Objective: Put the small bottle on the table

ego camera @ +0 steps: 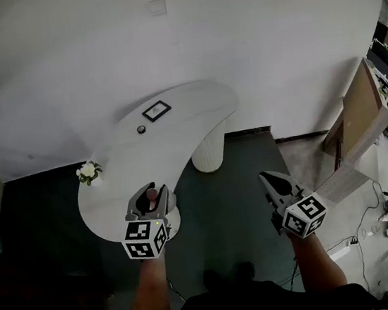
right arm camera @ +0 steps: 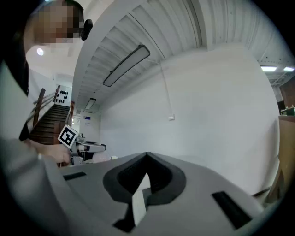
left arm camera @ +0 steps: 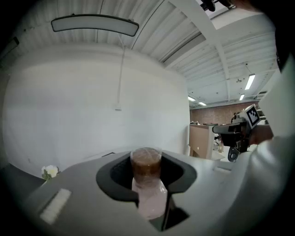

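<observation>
1. Our left claw (left arm camera: pixel 146 196) grips the small bottle (left arm camera: pixel 147 177) — its pale body is pinched between the jaws, with the brown cap upright above them.
2. Our right claw (right arm camera: pixel 144 179) has its jaws pressed together on nothing, and hangs over the dark floor (ego camera: pixel 222 207).
3. From the head view, the held bottle hangs over the near end of the curved white bench (ego camera: pixel 177 135).
4. Farther along the bench stand a white flower (ego camera: pixel 88 172) and a framed picture (ego camera: pixel 156 110) — well apart.
</observation>
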{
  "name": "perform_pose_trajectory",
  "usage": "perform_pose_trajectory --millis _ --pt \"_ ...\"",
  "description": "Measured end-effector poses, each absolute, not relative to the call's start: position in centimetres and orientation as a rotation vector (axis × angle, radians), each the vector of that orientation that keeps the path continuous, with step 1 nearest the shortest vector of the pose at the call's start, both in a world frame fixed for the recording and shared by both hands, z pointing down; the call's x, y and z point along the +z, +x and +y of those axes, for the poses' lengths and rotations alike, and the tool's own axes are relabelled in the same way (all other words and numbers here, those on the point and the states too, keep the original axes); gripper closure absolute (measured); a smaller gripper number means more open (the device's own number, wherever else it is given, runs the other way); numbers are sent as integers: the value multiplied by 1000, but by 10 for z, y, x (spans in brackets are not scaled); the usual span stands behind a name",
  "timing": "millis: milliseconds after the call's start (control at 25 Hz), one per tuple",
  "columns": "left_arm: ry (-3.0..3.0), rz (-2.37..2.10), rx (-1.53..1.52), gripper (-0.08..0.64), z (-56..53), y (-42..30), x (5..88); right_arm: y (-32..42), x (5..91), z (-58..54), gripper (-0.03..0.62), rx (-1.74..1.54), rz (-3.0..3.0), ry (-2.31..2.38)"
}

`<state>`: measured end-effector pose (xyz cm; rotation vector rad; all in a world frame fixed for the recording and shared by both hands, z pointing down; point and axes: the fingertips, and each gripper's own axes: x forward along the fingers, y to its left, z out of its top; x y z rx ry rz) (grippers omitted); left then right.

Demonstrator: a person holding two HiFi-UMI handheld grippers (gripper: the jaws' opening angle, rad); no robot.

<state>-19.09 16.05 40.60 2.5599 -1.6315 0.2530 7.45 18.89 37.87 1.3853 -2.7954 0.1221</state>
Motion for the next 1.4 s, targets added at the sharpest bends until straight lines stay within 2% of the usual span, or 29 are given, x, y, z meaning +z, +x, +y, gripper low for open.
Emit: perform_pose_trajectory --millis 560,1400 --pt "2554 -1638 278 430 160 -132 402 139 365 186 581 78 -2820 1388" --pt "2539 -1683 267 430 145 -49 394 225 379 173 581 202 -2878 1322"
